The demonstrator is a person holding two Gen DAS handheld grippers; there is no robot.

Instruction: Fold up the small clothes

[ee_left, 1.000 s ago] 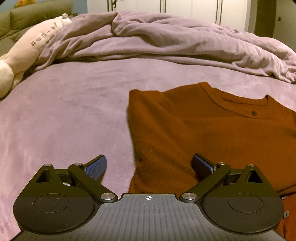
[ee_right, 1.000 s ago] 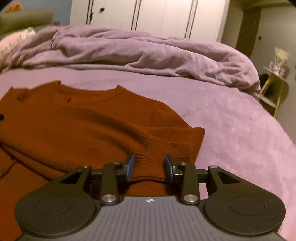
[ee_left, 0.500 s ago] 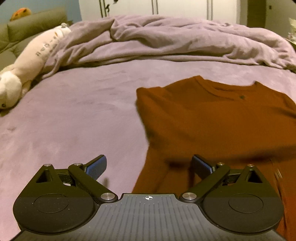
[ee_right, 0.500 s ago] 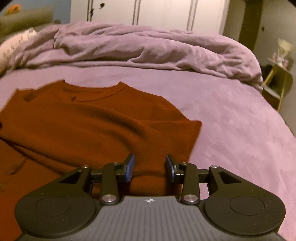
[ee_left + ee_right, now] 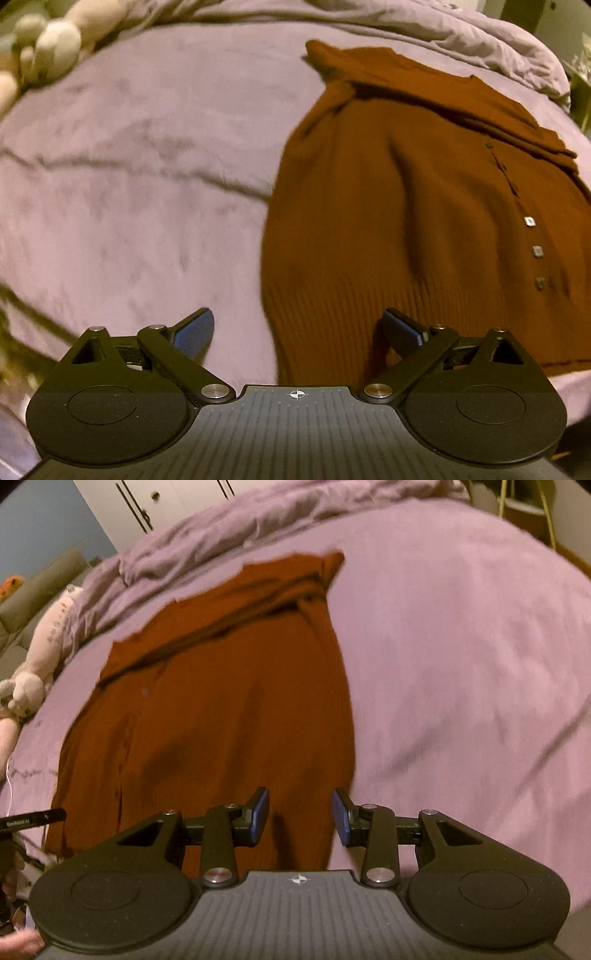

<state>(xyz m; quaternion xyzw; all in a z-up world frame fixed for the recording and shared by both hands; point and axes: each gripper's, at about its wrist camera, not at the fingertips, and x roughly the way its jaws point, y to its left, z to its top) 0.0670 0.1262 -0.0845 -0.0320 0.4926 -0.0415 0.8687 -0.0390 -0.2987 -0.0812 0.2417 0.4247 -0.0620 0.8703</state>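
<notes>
A rust-orange knitted cardigan (image 5: 388, 206) lies flat on the purple bed, neck at the far end, ribbed hem nearest me. Its sleeves are folded across the upper part (image 5: 258, 590). The button row (image 5: 537, 251) runs down its right side in the left wrist view. My left gripper (image 5: 298, 330) hangs wide open over the hem's left corner, one pad over bare sheet, the other over the knit. My right gripper (image 5: 300, 814) stands partly open above the hem's right corner (image 5: 325, 834); its pads press on nothing.
The purple bed sheet (image 5: 461, 646) spreads on both sides of the cardigan. A bunched duvet (image 5: 443, 29) lies along the far edge. A pale plush toy (image 5: 40, 657) lies far left. A small stand (image 5: 524, 502) is past the bed's right side.
Both grippers have drawn back from the cardigan's shoulders and sleeves to its hem. The sleeve cuff that sat between my right fingers now lies folded over the chest. The right view has rolled.
</notes>
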